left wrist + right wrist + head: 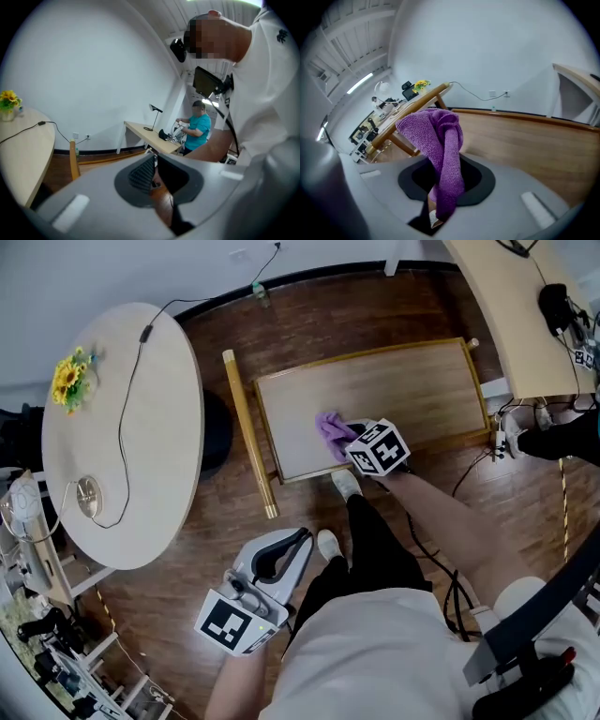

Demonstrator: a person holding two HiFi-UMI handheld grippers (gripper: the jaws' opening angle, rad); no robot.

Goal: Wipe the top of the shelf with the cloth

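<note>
The shelf [403, 381] top is mostly bare. The cloth [332, 430] is at its front-left part, pinched in the closed fingers of the right gripper [352, 437]. Best to press it flat and sweep in overlapping strokes rightward. The left gripper [298, 542] hangs aside, fingers together, empty.

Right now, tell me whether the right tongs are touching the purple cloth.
Touching. The right gripper view shows the purple cloth pinched between the right tongs, its loose end bunched ahead of them.
</note>
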